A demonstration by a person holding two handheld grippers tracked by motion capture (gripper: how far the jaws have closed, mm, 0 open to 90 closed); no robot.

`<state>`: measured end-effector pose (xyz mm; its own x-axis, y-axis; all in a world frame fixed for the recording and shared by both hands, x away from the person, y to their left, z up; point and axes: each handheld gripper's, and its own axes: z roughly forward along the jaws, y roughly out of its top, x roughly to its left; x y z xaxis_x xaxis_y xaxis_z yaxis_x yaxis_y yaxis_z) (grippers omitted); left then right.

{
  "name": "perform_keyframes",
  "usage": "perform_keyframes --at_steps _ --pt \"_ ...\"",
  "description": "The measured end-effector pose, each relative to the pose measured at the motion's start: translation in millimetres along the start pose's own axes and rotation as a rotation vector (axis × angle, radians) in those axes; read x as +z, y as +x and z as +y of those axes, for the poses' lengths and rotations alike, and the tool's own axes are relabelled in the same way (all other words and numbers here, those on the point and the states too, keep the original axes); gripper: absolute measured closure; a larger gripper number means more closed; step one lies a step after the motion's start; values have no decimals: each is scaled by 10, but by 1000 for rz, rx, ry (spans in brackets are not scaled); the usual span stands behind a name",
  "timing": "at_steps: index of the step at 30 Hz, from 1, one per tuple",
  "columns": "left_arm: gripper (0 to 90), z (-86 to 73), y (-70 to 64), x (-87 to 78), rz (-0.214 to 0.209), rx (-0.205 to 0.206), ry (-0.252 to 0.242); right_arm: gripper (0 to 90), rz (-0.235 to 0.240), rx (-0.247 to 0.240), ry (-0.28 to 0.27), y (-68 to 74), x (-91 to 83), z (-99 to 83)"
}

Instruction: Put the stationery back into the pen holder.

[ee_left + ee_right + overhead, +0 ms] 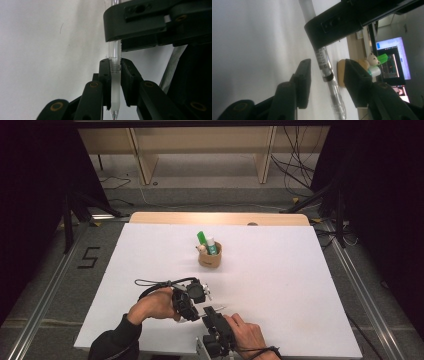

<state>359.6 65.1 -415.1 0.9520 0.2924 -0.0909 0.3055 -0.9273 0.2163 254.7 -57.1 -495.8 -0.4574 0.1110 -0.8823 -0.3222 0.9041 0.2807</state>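
Left gripper view: left hand-held gripper clamped on clear plastic pen near its tip, low over the white desk. Right hand-held gripper jaws spread, straddling the barrel without contact, probably ready to take it over.

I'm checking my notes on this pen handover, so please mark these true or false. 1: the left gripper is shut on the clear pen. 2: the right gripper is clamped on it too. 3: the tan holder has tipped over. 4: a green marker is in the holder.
1. The left gripper is shut on the clear pen. True.
2. The right gripper is clamped on the pen too. False: its fingers stand open, one on each side of the pen, with gaps.
3. The tan holder has tipped over. False: it stands upright on the white board.
4. A green marker is in the holder. True.
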Motion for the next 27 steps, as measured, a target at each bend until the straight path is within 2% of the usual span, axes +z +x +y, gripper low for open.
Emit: perform_keyframes --at_steps 1,5,20,25,27 --pt "792 2 -3 1 -1 -1 -1 604 -6 -24 1 4 7 3" --pt "792 3 -9 2 -7 3 0 639 -15 -60 3 37 21 19" --pt "792 14 4 38 -20 -4 7 734 -25 -116 4 95 35 34" --pt "791 18 0 56 -21 -2 15 770 -32 -168 -1 116 45 35" --pt "788 15 3 61 -24 -7 13 785 -29 -169 8 143 44 35"
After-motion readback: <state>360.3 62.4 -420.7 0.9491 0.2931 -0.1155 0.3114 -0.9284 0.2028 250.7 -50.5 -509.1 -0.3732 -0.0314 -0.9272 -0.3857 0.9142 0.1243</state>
